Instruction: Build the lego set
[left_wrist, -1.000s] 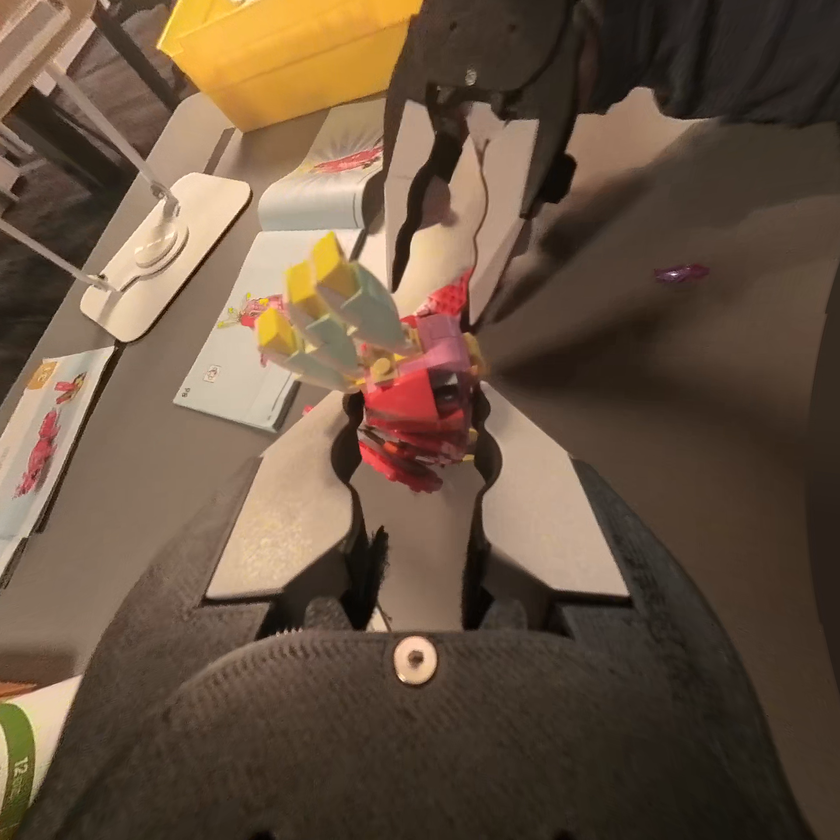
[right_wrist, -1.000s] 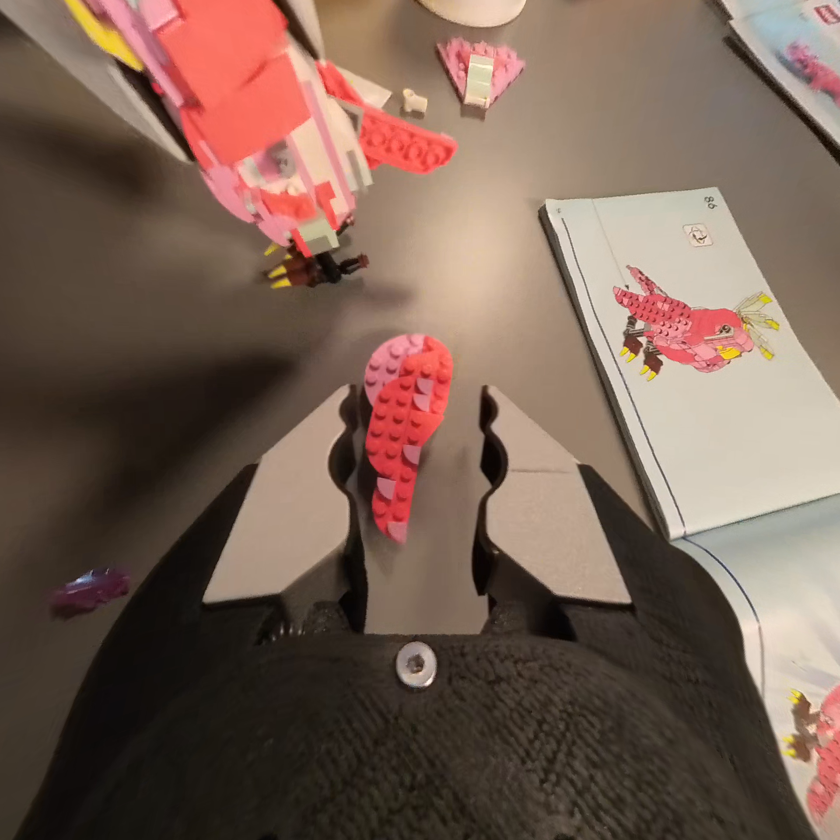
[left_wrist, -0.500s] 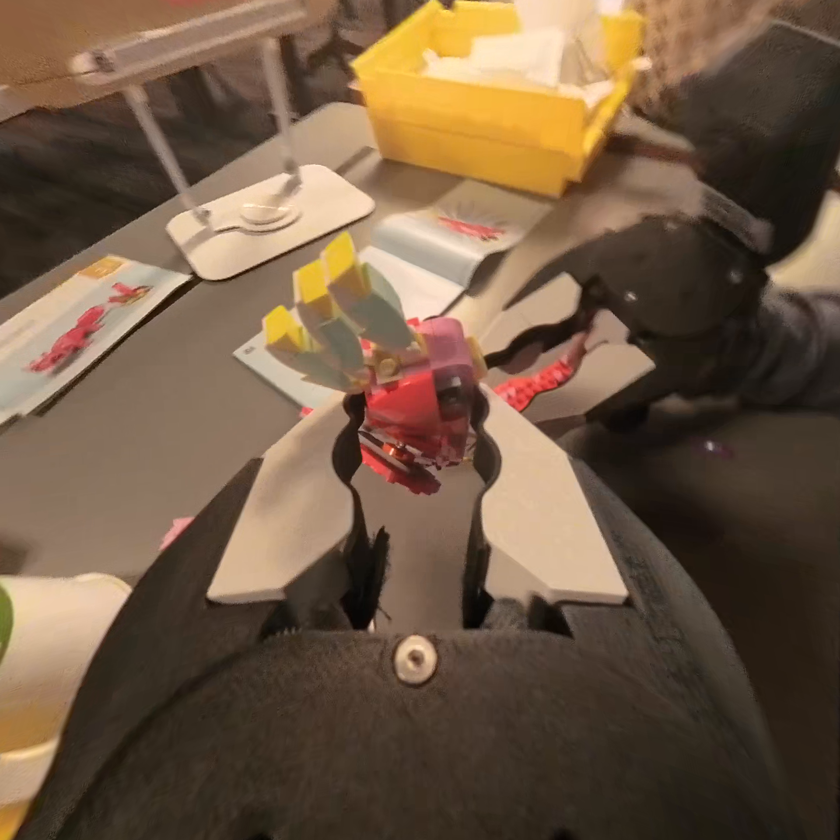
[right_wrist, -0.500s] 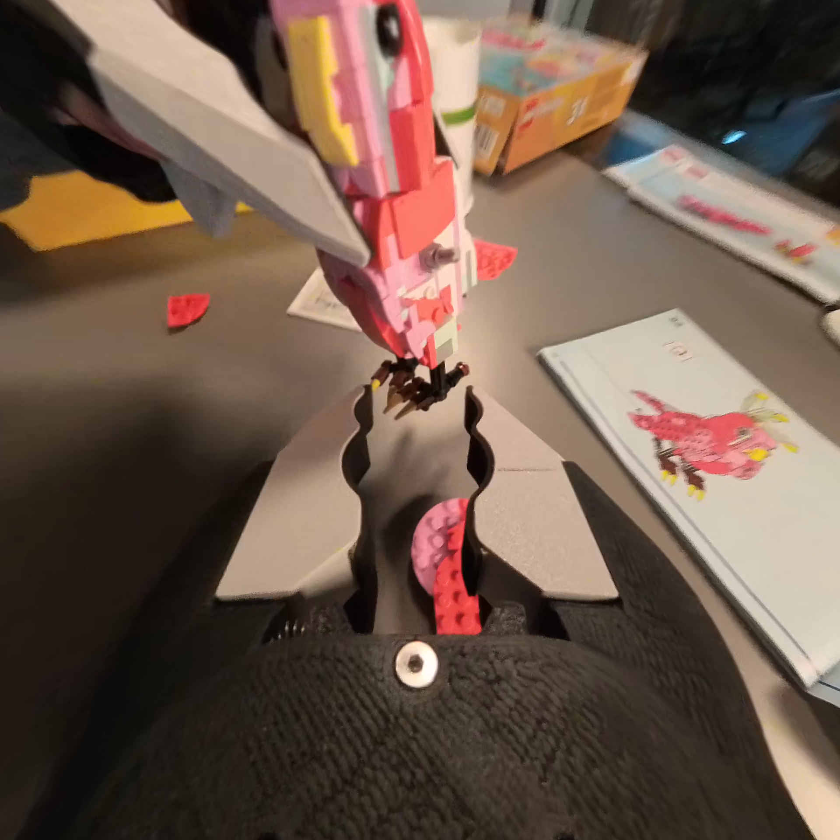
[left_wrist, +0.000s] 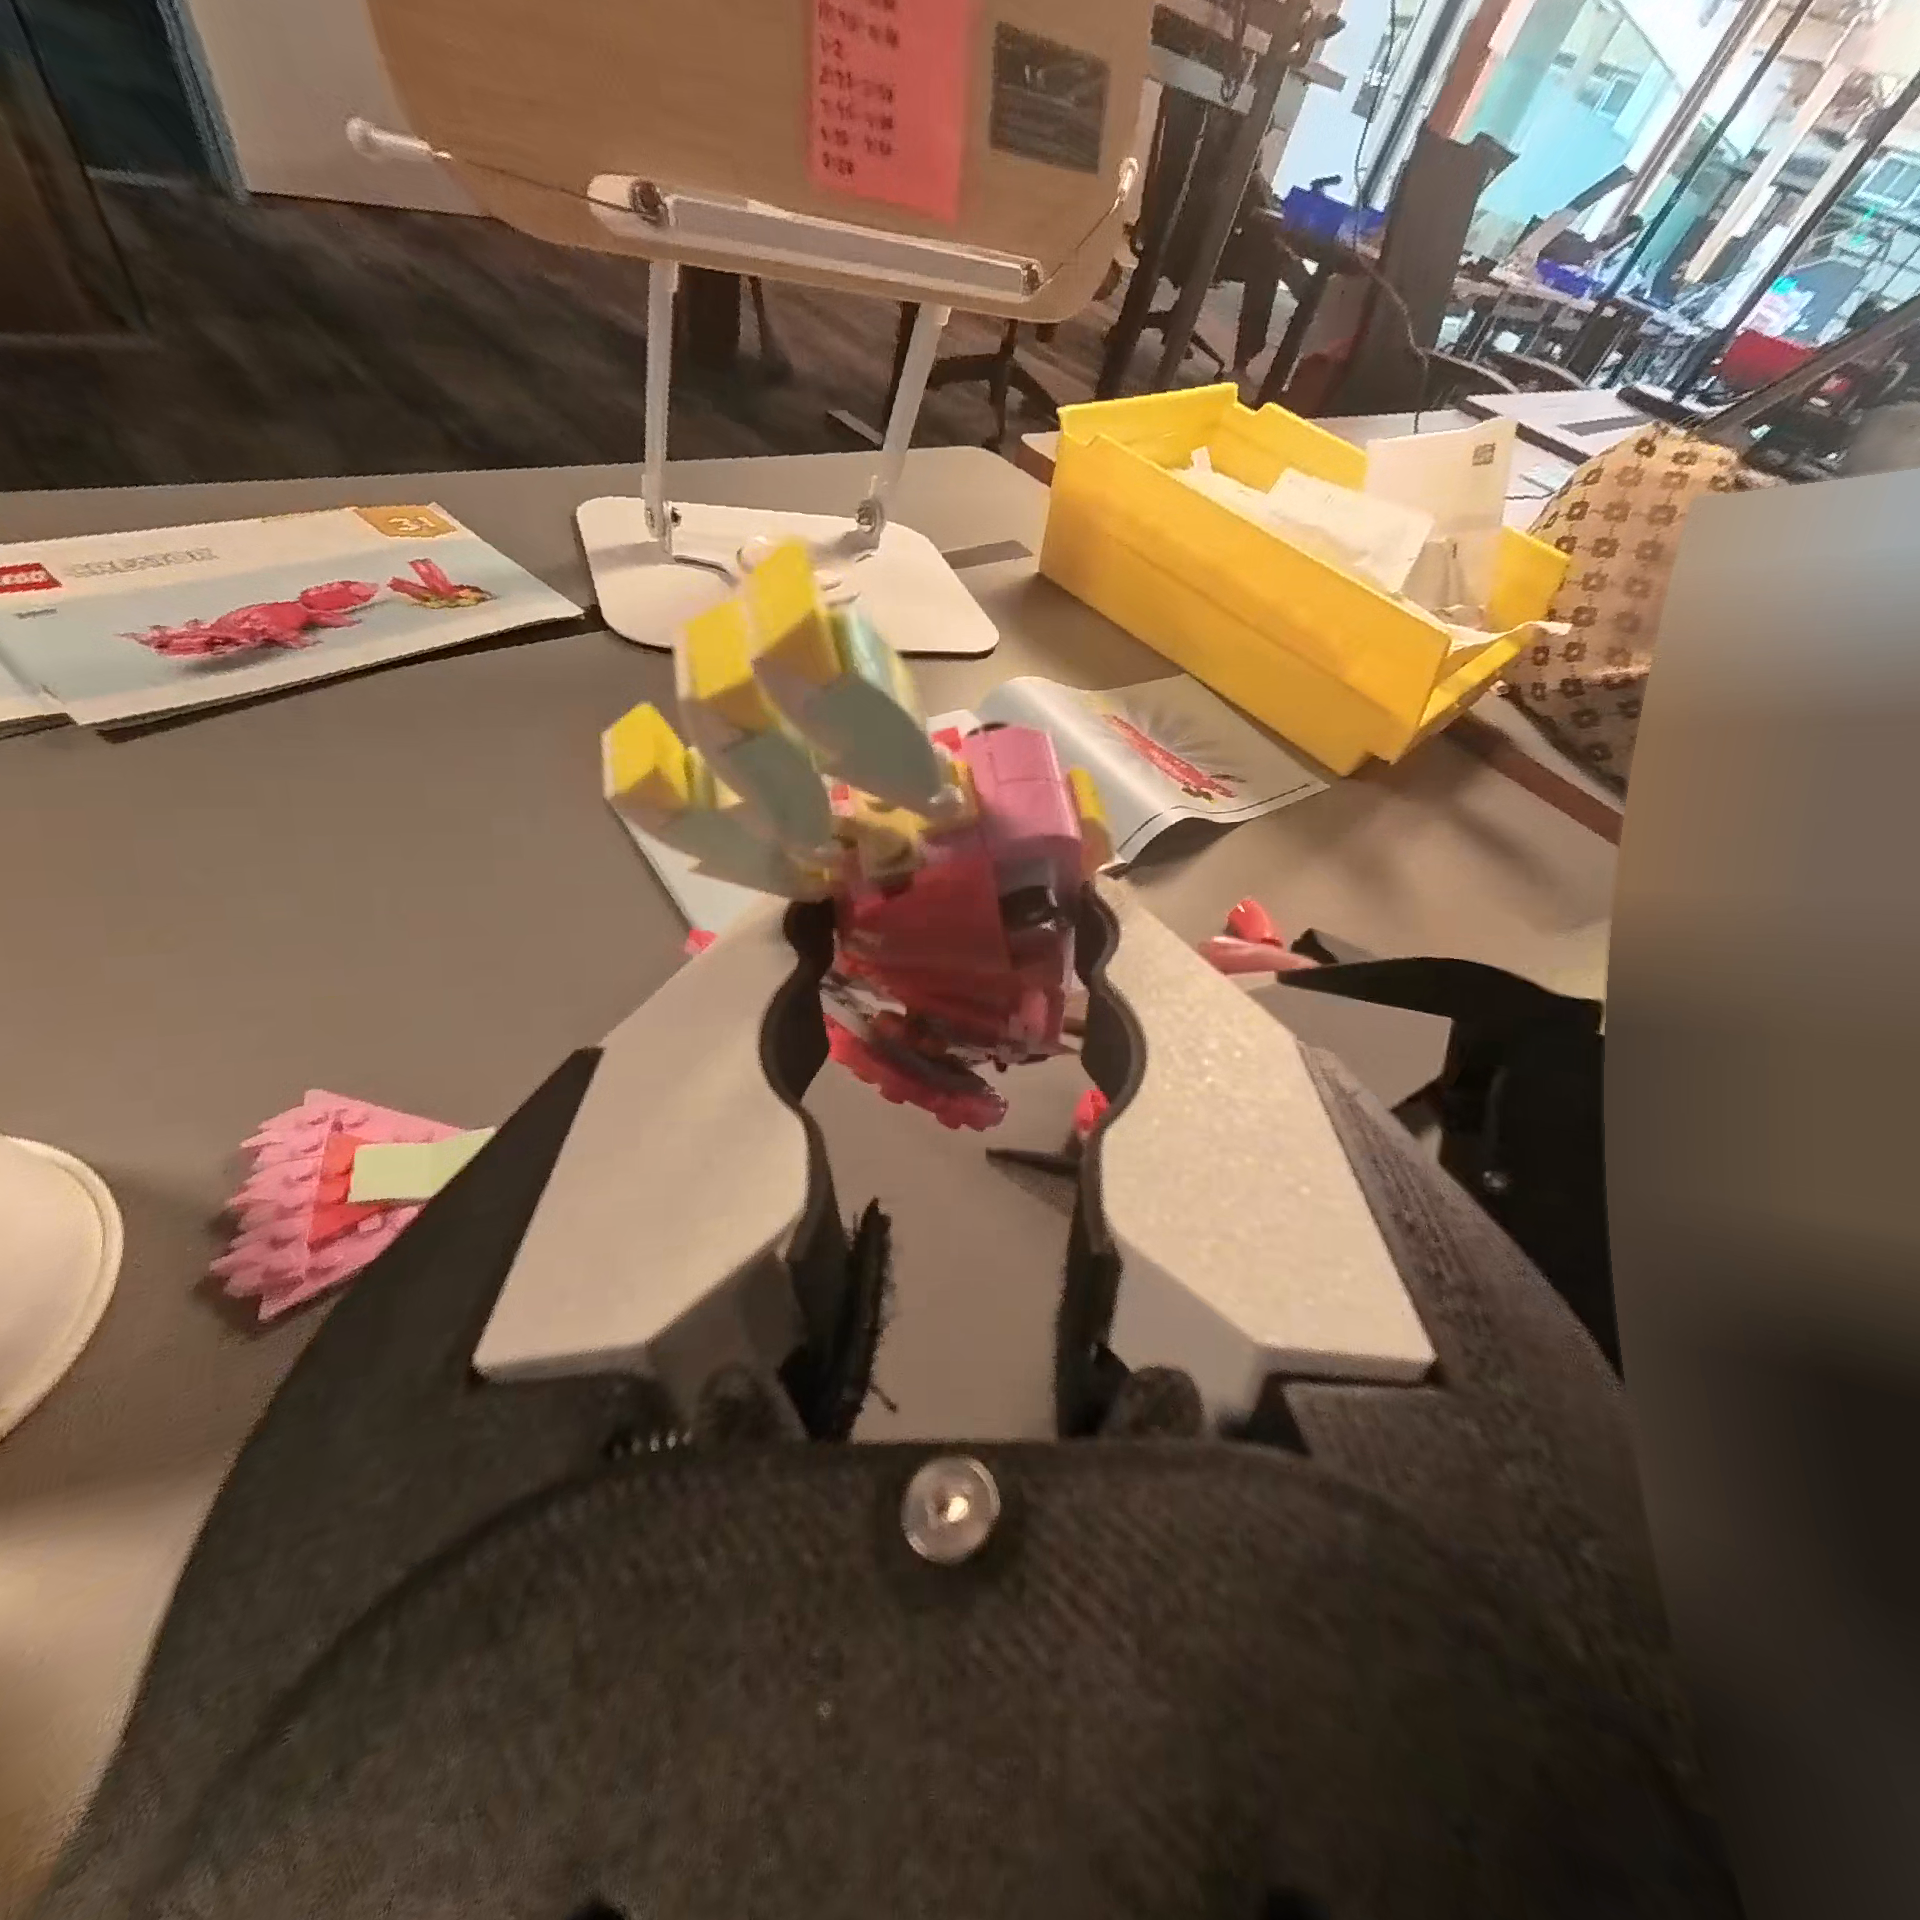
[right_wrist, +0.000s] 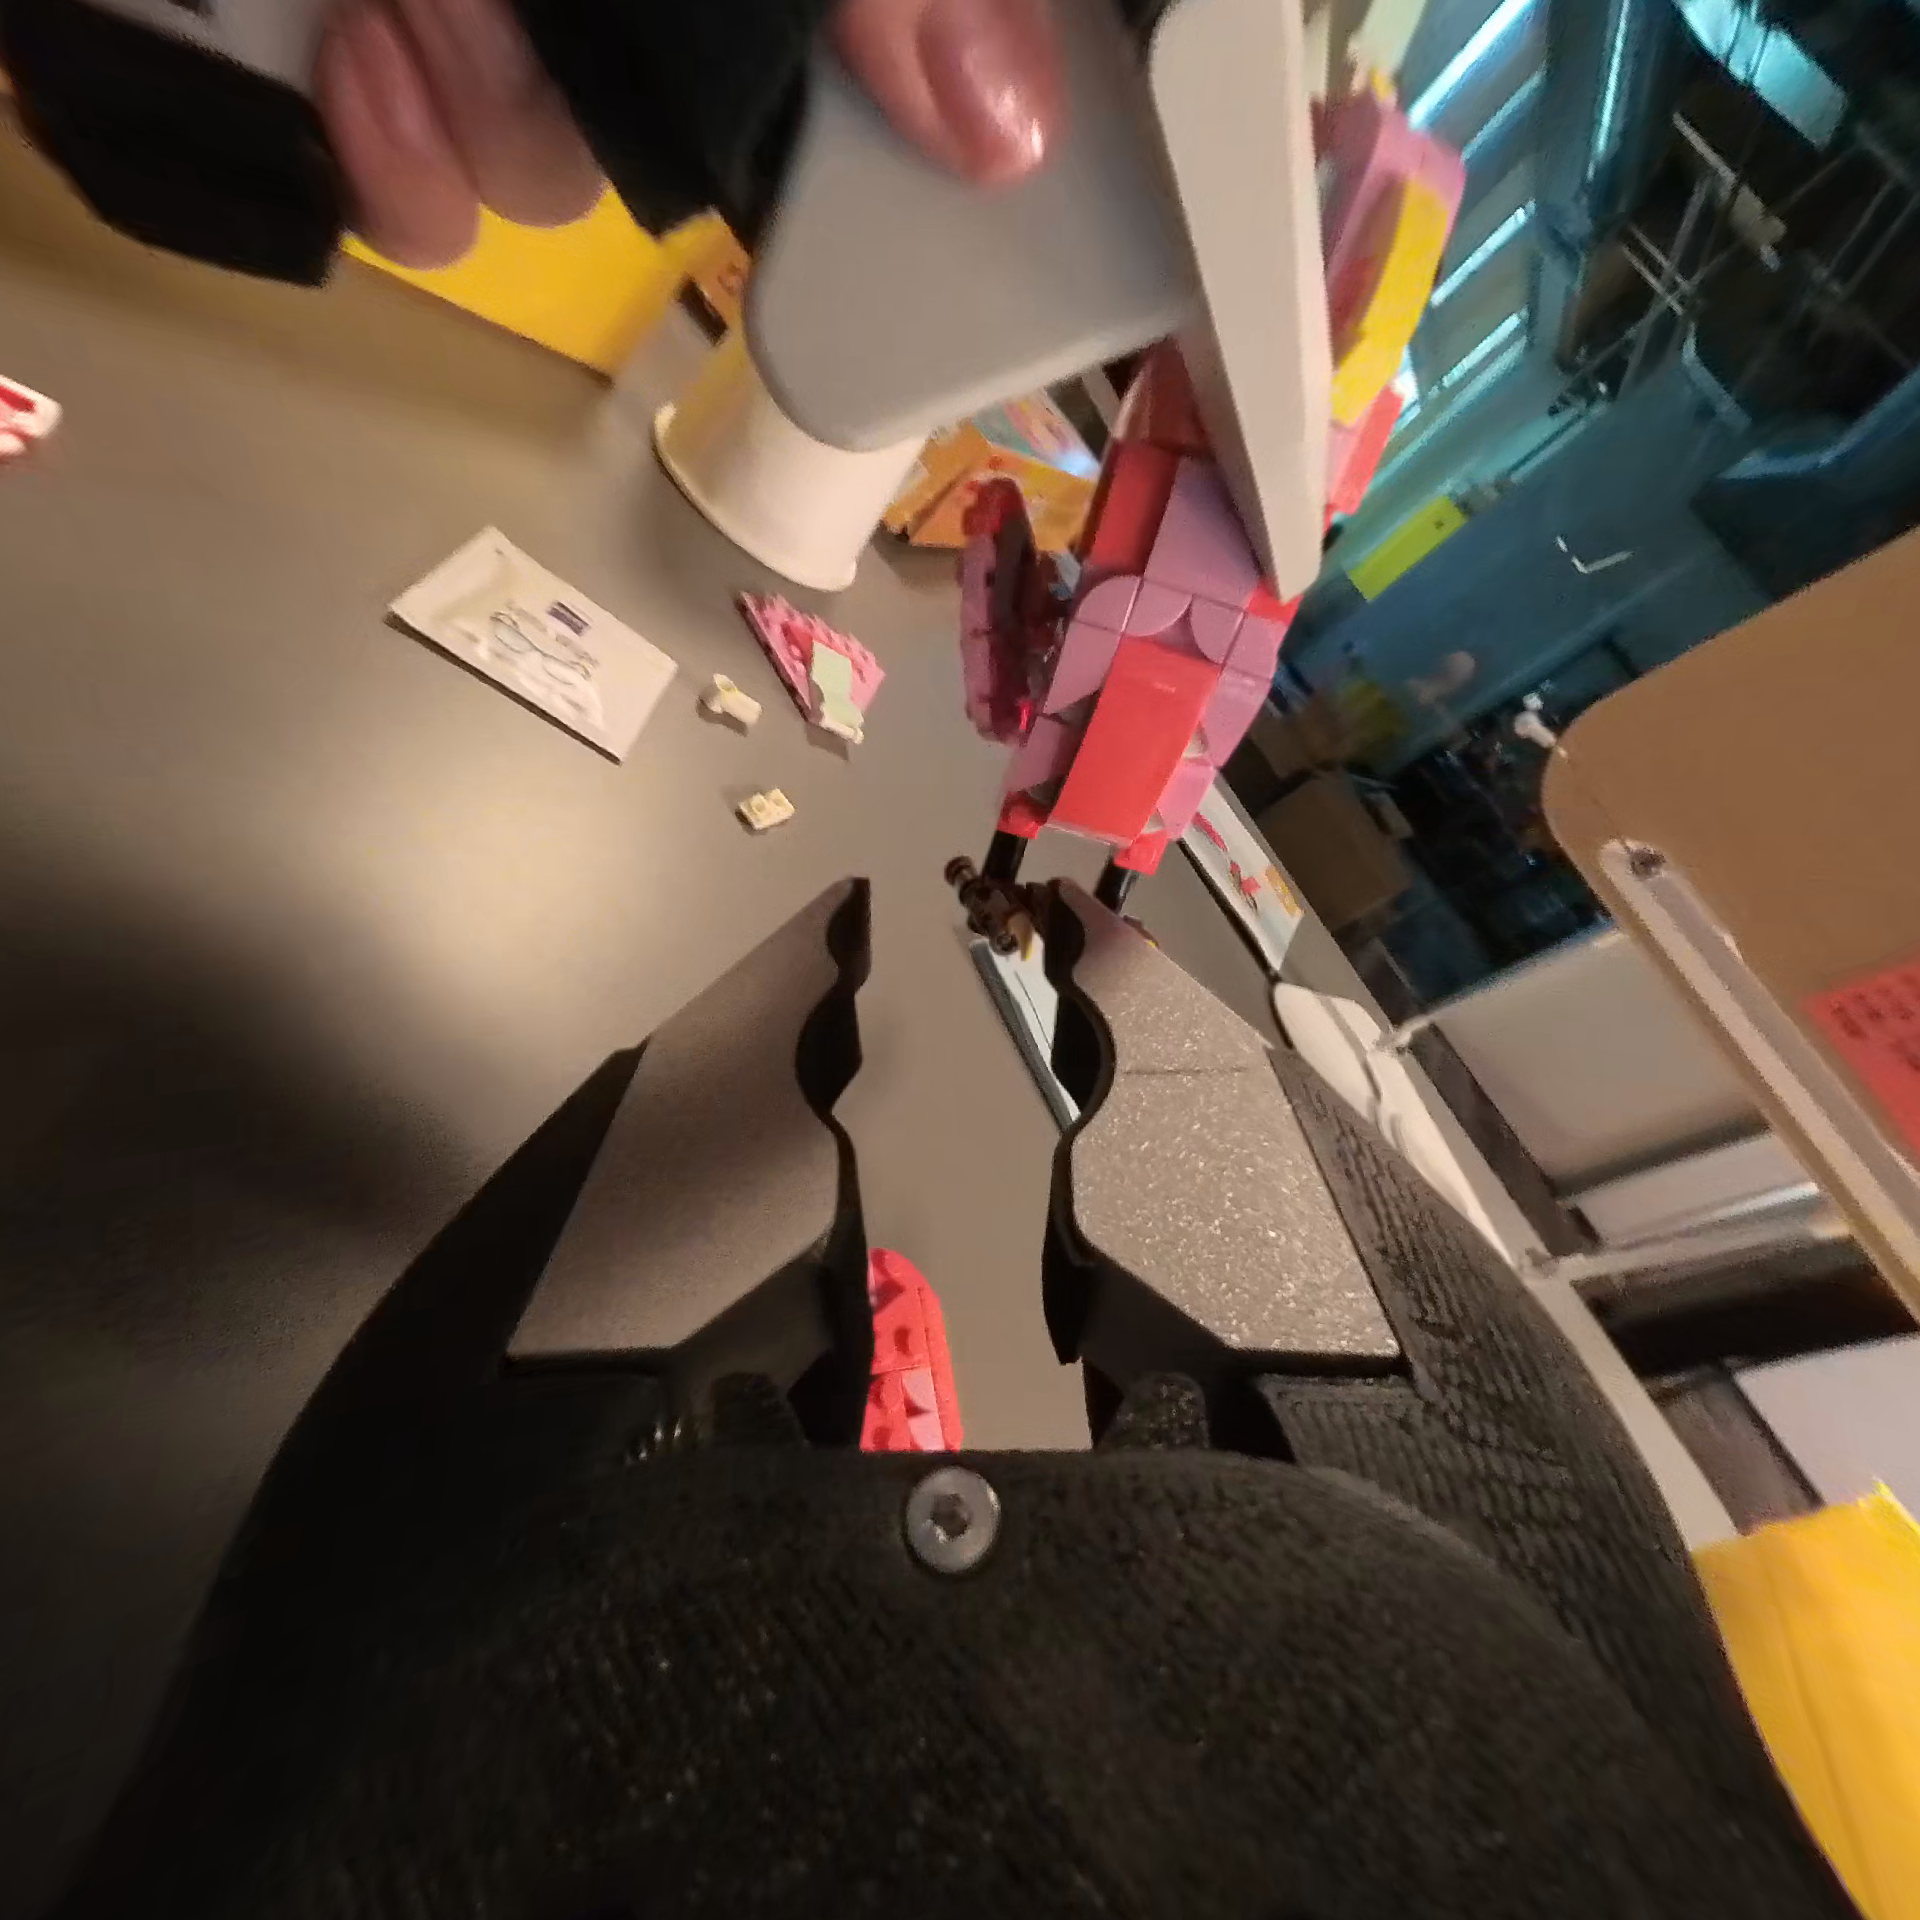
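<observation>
While the left gripper (left_wrist: 951, 966) grips a red and pink brick bird (left_wrist: 935, 935) by its body, both jaws pressed to its sides, the yellow and pale green crest fans up over the fingertips. The bird hangs above the grey worktop (left_wrist: 312, 883), its dark clawed feet (right_wrist: 997, 904) just beside the right gripper's (right_wrist: 956, 925) right fingertip; contact there is too blurred to judge.

The right gripper's jaws stand partly apart, with bare worktop between the tips. A red studded wing piece (right_wrist: 909, 1361) sits deep at the root of its jaws, apparently against the left finger; whether it is clamped I cannot tell.

A pink wing section (left_wrist: 332, 1195), a white cup (right_wrist: 790, 488), small cream pieces (right_wrist: 764, 808), instruction booklets (left_wrist: 260, 613) and a yellow bin (left_wrist: 1268, 582) lie around.
</observation>
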